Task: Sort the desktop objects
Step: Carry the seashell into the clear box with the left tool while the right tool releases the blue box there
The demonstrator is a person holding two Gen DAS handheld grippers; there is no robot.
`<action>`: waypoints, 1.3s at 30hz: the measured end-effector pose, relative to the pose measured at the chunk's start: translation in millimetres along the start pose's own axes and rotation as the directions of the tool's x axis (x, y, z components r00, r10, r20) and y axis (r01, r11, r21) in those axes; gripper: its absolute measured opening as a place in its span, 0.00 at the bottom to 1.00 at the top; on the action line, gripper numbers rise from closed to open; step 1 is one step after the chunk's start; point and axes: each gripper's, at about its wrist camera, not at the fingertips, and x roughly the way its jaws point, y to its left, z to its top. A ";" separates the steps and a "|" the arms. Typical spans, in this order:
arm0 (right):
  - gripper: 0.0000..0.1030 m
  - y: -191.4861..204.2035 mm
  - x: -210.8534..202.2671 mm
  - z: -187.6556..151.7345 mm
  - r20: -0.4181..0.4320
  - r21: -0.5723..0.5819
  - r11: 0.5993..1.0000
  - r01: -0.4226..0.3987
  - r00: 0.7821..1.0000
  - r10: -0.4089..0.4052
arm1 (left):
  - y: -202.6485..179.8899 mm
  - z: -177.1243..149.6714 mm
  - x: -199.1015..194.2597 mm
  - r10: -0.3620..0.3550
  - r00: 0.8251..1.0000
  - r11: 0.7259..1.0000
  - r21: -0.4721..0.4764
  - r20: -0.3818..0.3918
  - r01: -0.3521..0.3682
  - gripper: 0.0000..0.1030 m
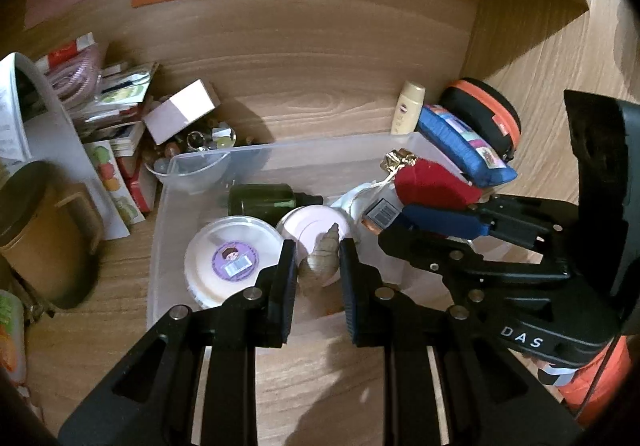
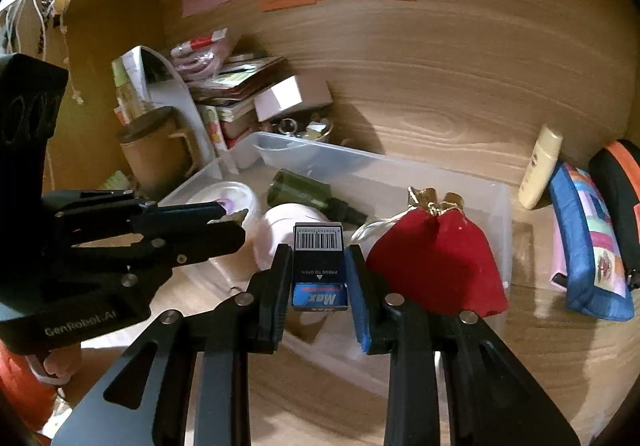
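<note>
A clear plastic bin (image 1: 280, 150) stands on the wooden desk. In it lie a dark green bottle (image 1: 262, 200), a white round tub with a purple sticker (image 1: 232, 258), a pink-lidded jar (image 1: 312, 226) and a red drawstring pouch (image 2: 436, 266). My left gripper (image 1: 318, 262) is shut on a spiral seashell (image 1: 322, 256) above the bin's near side. My right gripper (image 2: 318, 270) is shut on a small black and blue staple box (image 2: 319, 266) with a barcode, held above the bin beside the red pouch.
A blue patchwork pouch (image 2: 588, 238), a black and orange case (image 2: 618, 182) and a cream tube (image 2: 540, 166) stand right of the bin. A brown lidded mug (image 2: 154, 150), stacked booklets (image 2: 236, 86), a small white box (image 2: 292, 96) and a glass bowl of trinkets (image 1: 196, 154) crowd the left.
</note>
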 end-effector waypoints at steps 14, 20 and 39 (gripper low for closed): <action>0.24 -3.8 1.9 -4.7 0.017 0.011 1.000 0.018 1.000 -0.019 | -1.4 -0.3 25.2 0.016 0.999 1.000 0.010 -0.038 -0.016 0.20; 0.29 -1.1 1.6 -4.5 0.019 0.004 1.000 0.022 1.000 -0.022 | -3.1 -1.0 24.9 0.027 0.999 0.999 0.022 -0.030 -0.026 0.19; 0.64 -5.6 -35.9 7.4 0.062 0.046 0.992 0.114 0.991 -0.117 | -1.1 2.4 -8.4 0.072 0.996 0.997 0.000 0.052 -0.072 0.61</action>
